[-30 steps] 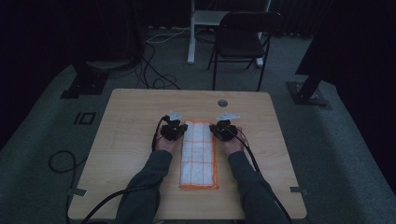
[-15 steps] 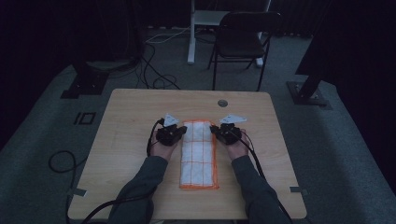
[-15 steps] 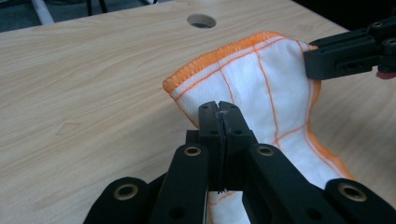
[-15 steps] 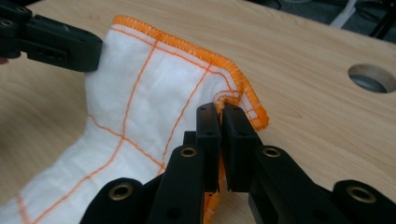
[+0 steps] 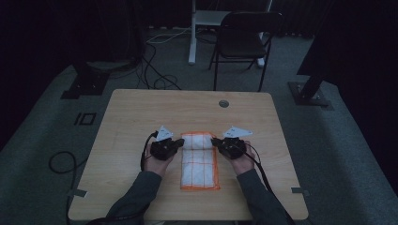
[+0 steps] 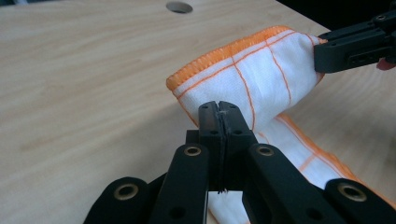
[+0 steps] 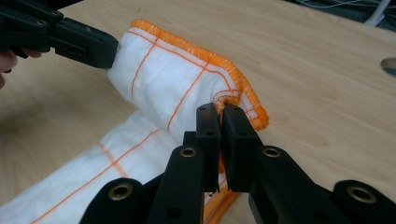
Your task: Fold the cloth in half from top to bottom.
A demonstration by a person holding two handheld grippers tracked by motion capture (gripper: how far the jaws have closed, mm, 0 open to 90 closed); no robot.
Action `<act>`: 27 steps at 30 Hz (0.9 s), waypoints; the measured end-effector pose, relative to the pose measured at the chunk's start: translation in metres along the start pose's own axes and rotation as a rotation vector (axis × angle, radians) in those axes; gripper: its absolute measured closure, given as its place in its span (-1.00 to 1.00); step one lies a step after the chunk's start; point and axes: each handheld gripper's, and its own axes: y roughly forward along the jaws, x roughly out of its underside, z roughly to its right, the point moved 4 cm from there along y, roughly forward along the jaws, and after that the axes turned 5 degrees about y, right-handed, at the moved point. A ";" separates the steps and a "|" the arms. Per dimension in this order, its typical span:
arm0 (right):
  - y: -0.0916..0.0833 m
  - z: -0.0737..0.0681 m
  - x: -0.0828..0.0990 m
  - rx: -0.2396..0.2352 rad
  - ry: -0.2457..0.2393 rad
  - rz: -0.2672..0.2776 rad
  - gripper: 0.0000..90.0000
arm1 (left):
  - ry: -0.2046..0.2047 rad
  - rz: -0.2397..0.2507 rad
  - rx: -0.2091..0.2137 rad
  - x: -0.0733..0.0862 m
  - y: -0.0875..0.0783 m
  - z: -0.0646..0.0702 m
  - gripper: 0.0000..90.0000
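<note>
High view: left gripper [image 5: 177, 143] and right gripper [image 5: 217, 140] each pinch a far corner of the cloth [image 5: 201, 166] on the table [image 5: 131, 112], mid-fold; next, lay that edge evenly onto the near end.

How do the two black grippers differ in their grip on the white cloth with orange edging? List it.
The left gripper pinches the white cloth with orange edging at its left corner; the right gripper pinches the right corner. In its own view, the left gripper's jaws meet flush on white fabric; in the right gripper's view, a slim gap shows, with orange hem bunched in it. Both are shut on the lifted far edge, held above the wooden table.
</note>
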 end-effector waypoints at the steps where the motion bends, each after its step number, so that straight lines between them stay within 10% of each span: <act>1: -0.002 -0.002 0.002 -0.004 0.000 -0.004 0.92 | 0.000 0.000 0.005 0.002 -0.002 0.002 1.00; 20: -0.009 -0.029 0.059 -0.052 -0.003 -0.133 0.89 | -0.007 -0.131 0.061 0.061 -0.008 0.037 1.00; 27: -0.013 -0.028 0.065 -0.043 0.014 -0.146 0.37 | -0.004 -0.109 0.059 0.060 -0.013 0.037 0.64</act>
